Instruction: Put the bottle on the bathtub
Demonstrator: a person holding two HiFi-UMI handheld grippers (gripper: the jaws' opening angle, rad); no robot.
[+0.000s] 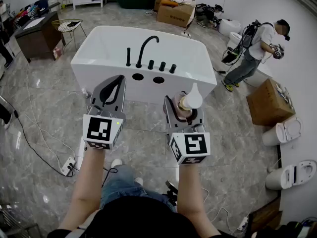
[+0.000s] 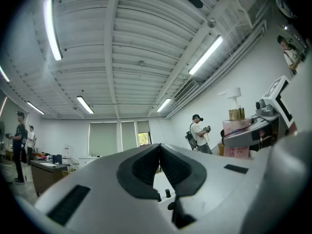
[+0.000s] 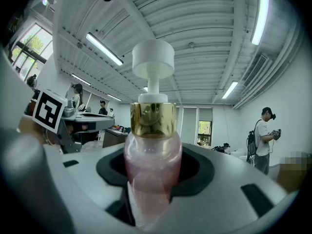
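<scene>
A pink pump bottle (image 3: 152, 165) with a gold collar and white pump head (image 1: 192, 97) stands upright between the jaws of my right gripper (image 1: 183, 108), which is shut on it. The same bottle (image 2: 236, 130) shows at the right of the left gripper view. My left gripper (image 1: 113, 89) is shut with nothing in it, its pads (image 2: 146, 165) pressed together. Both grippers hover just in front of the white bathtub (image 1: 99, 48), whose near rim carries a black faucet (image 1: 145, 47) and several black knobs (image 1: 162, 66).
A person (image 1: 252, 51) stands at the right near a cardboard box (image 1: 268, 102). Toilets (image 1: 291, 175) line the right wall. A dark desk (image 1: 35, 33) and wire chair (image 1: 68, 26) stand at the left. Cables and a power strip (image 1: 68, 166) lie on the marble floor.
</scene>
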